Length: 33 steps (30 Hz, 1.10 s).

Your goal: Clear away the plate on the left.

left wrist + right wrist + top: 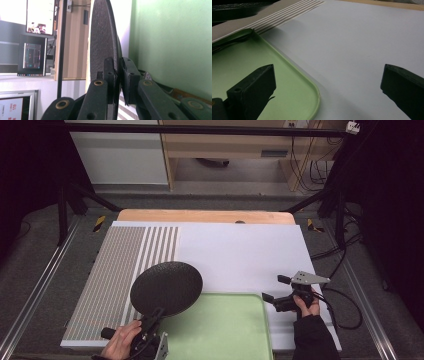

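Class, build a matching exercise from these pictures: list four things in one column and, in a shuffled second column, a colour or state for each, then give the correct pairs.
Things:
1. black disc
2. tray
3. left gripper
4. right gripper

Colour or state:
A. open, holding nothing
B. pale green, lying flat on the table
C. shut on the disc's edge
D. dark, round, held up off the table

Pairs: 1-D, 2-B, 3-C, 4-A
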Available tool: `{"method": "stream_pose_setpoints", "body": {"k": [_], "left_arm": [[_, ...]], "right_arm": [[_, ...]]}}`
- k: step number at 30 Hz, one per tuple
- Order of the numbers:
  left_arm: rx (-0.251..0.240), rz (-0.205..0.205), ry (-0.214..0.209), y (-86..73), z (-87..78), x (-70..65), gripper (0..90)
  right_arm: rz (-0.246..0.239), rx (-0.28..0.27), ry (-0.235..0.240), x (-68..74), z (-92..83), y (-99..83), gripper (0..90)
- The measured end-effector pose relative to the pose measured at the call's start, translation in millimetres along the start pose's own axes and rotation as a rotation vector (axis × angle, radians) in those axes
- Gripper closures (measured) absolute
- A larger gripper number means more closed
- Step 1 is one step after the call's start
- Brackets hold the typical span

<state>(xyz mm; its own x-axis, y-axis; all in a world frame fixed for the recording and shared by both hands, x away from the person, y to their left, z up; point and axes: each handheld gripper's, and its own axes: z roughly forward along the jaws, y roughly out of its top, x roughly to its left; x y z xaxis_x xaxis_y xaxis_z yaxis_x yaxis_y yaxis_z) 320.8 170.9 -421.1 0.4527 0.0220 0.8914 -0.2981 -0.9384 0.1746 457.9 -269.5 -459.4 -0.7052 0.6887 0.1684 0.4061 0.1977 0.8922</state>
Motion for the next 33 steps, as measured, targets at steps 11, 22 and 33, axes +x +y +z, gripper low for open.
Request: {"method": "stream_pose_setpoints", "body": {"k": [11, 22, 33], "left_arm": [[-0.05, 0.023, -0.015, 18.4, -6.5, -3.7, 82.3], [-0.08, 0.041, -0.025, 34.9, -12.7, -9.3, 82.1], [-0.118, 0.053, -0.057, 48.1, -15.5, -15.8, 82.1]], "right_arm": [[0.0, -0.002, 0.001, 0.1, -0.4, 0.1, 0.2], [0.001, -0.004, -0.001, 0.1, -0.5, 0.1, 0.3], [0.002, -0.005, -0.002, 0.2, -0.9, 0.3, 0.2]]}}
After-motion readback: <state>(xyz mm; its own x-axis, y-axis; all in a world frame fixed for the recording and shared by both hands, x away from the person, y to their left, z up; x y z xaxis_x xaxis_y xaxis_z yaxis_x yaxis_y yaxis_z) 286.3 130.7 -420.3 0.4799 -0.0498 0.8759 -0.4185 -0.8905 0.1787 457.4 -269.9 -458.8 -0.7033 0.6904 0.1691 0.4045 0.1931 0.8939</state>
